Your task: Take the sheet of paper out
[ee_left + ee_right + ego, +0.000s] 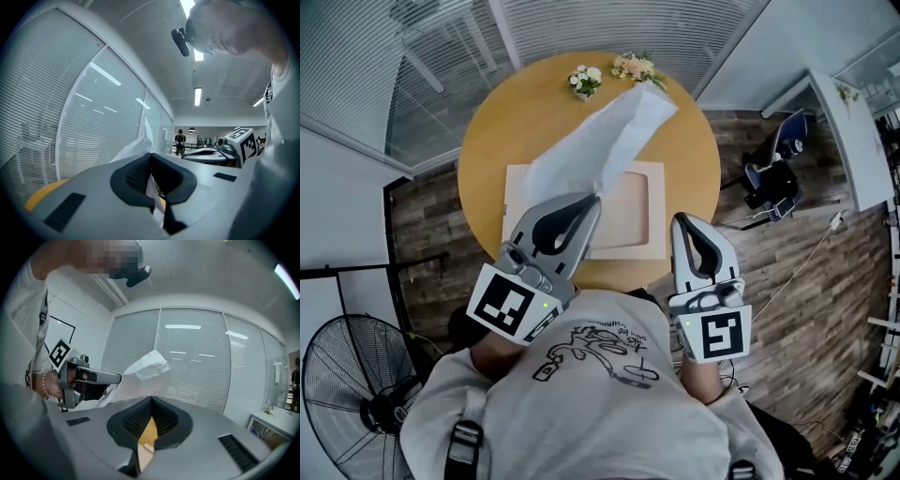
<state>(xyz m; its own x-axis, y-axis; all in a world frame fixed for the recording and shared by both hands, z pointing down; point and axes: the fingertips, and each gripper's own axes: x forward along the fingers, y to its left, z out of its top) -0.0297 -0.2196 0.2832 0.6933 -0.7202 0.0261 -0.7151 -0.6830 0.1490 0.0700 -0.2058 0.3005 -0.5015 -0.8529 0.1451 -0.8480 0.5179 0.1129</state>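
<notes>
A white sheet of paper (600,141) slants up and away over the round wooden table (502,122). My left gripper (596,199) is shut on the sheet's near end, above a flat beige envelope (633,214) lying on the table. In the left gripper view the paper (139,146) rises past the closed tips of the left gripper (150,154). My right gripper (680,222) hangs over the table's near edge, right of the envelope, shut and holding nothing. In the right gripper view the tips of the right gripper (151,399) meet, and the sheet (145,373) shows beyond them.
Two small flower pots (585,81) (636,67) stand at the table's far edge. A floor fan (352,384) is at the lower left, and a blue chair (773,178) and a white desk (848,131) are at the right. Glass walls with blinds lie behind.
</notes>
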